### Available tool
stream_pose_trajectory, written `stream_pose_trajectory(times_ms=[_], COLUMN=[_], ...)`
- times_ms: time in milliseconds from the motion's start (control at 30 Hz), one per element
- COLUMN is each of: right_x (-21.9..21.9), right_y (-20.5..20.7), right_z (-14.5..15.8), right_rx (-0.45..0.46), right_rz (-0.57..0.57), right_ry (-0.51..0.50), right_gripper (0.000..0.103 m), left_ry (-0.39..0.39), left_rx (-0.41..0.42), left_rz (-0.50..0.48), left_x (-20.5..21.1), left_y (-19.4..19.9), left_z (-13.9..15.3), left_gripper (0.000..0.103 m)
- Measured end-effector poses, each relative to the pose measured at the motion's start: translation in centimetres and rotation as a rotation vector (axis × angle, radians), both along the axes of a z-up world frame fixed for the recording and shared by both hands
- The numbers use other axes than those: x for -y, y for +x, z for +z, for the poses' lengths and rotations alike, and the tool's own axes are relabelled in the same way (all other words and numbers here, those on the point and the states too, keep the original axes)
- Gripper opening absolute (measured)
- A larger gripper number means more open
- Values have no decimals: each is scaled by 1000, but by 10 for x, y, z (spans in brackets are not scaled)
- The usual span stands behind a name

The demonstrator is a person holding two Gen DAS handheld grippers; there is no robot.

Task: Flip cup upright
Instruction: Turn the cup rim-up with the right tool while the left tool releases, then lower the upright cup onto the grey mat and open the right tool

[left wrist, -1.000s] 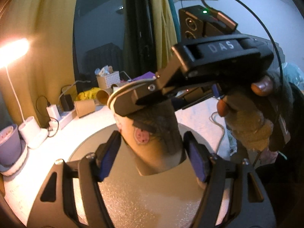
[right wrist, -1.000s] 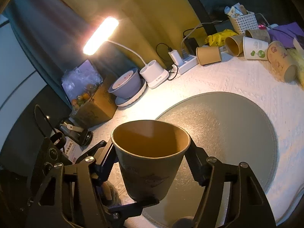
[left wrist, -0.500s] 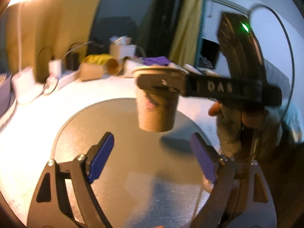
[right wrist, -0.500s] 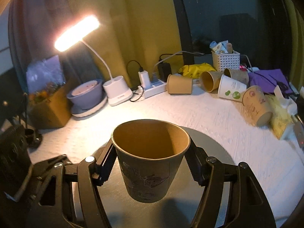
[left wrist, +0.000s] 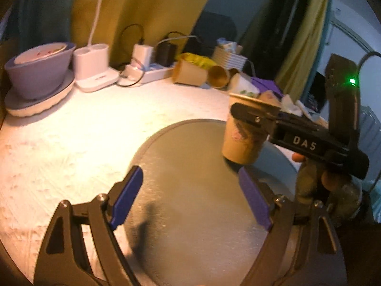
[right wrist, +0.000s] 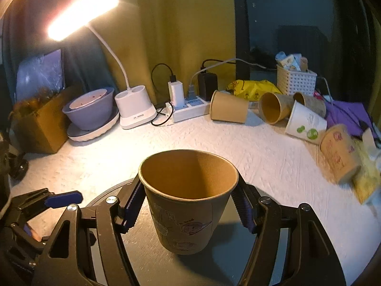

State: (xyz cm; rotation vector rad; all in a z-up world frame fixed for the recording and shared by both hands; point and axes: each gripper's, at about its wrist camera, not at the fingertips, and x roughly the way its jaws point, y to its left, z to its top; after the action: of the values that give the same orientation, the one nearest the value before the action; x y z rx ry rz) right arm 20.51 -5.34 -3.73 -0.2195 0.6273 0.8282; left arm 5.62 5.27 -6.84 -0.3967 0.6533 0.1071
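A brown paper cup [right wrist: 188, 200] with purple drawings stands mouth up between the fingers of my right gripper [right wrist: 189, 205], which is shut on it just below the rim. Its base is at or just above the round grey mat [right wrist: 226, 262]. In the left wrist view the same cup [left wrist: 244, 140] sits on the mat [left wrist: 190, 214] at the right, held by the right gripper [left wrist: 257, 119]. My left gripper [left wrist: 190, 200] is open and empty, back from the cup over the mat.
Several paper cups [right wrist: 273, 109] lie on their sides at the back right, beside a white basket [right wrist: 296, 81]. A power strip [right wrist: 188, 109], a desk lamp base [right wrist: 135, 109] and a purple bowl on a plate [right wrist: 90, 112] line the back. A cardboard box [right wrist: 40, 124] stands at the left.
The right gripper has brought the cup from tilted to upright and lowered it to the mat. The left gripper has drawn back and to the left, away from the cup.
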Motion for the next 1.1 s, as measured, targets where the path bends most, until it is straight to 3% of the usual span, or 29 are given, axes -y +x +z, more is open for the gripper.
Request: stream_pose_trajectory(times_ms=[200,567,1100], right_x=[-8,5,44], right_y=[-2,-15,-54], right_z=[-6,-4,4], right_rx=[17,36,51], right_rz=[12,-23,-68], right_ry=[-25,-70,-98], right_gripper=[70,76,77], left_ry=[-42,-22,178], left_rx=[-38,-29,91], left_rz=[33,31,-24], left_x=[-13,-9,27], left_y=[7,5,-7], left_z=[-8,-5,18], left_gripper=[84,84,84])
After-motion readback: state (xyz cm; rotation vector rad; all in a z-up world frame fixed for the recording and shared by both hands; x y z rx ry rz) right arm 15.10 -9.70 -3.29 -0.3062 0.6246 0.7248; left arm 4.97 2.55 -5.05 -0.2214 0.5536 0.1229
